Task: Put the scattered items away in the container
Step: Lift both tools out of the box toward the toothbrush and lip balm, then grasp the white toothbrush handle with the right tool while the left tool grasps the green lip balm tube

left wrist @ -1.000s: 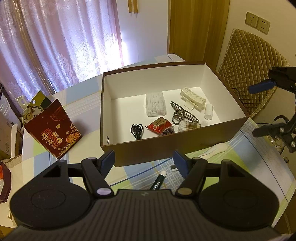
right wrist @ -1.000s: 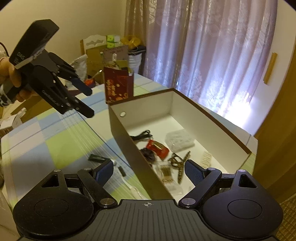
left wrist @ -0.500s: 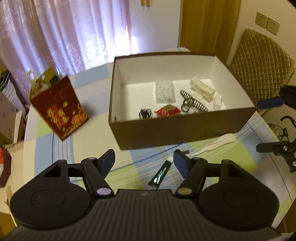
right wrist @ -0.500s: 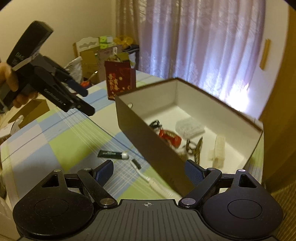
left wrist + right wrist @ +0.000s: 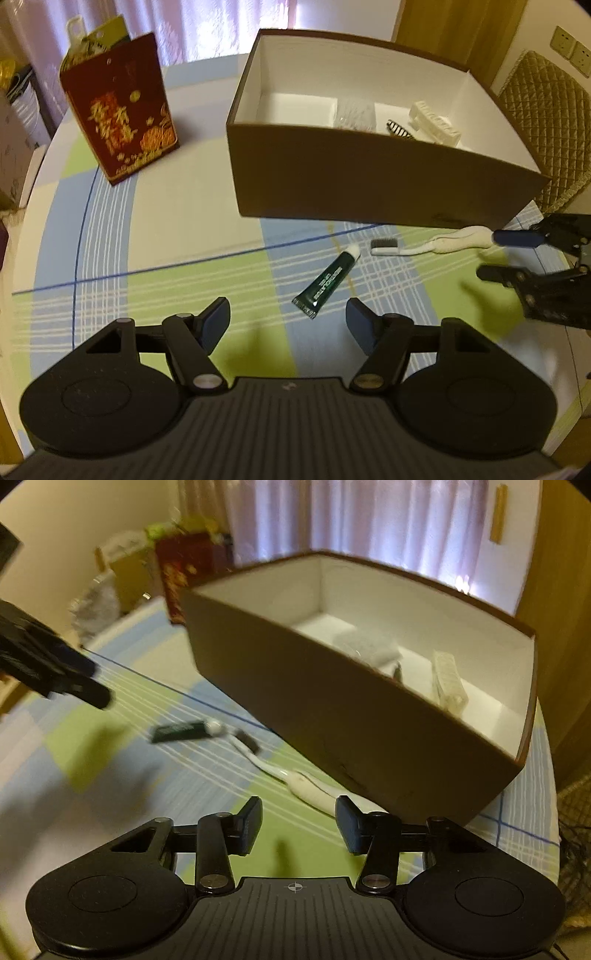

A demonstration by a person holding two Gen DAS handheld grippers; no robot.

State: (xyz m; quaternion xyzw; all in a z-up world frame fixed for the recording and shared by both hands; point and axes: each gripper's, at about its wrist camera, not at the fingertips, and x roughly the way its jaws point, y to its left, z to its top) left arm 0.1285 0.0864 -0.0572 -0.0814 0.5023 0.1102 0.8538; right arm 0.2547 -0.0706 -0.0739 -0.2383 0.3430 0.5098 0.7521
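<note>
**Two stragglers are still lying outside the box**

Two sets of tongs are hanging low over the table (image 5: 110,236), both spread apart and gripping nothing. Nearest the left tongs (image 5: 288,325), the green tube (image 5: 327,282) is lying flat on the checked cloth, cap pointing toward the box. Just beyond it, the white toothbrush (image 5: 436,243) is lying along the foot of the box wall, and the right tongs (image 5: 299,825) are hovering just short of its thick handle (image 5: 310,790). Farther back, the brown box (image 5: 369,192) is holding several tidied items, and a red gift bag (image 5: 122,107) is standing to its left.

Judging by the layout, each pair of tongs is lining up on its own item. For the tube, closing across the narrow body near the middle should be keeping it from pivoting; for the toothbrush, the fat handle looks the safer hold.

Compared with half a second ago, both tongs are sitting lower and closer to the cloth, and the right pair is opened less widely
</note>
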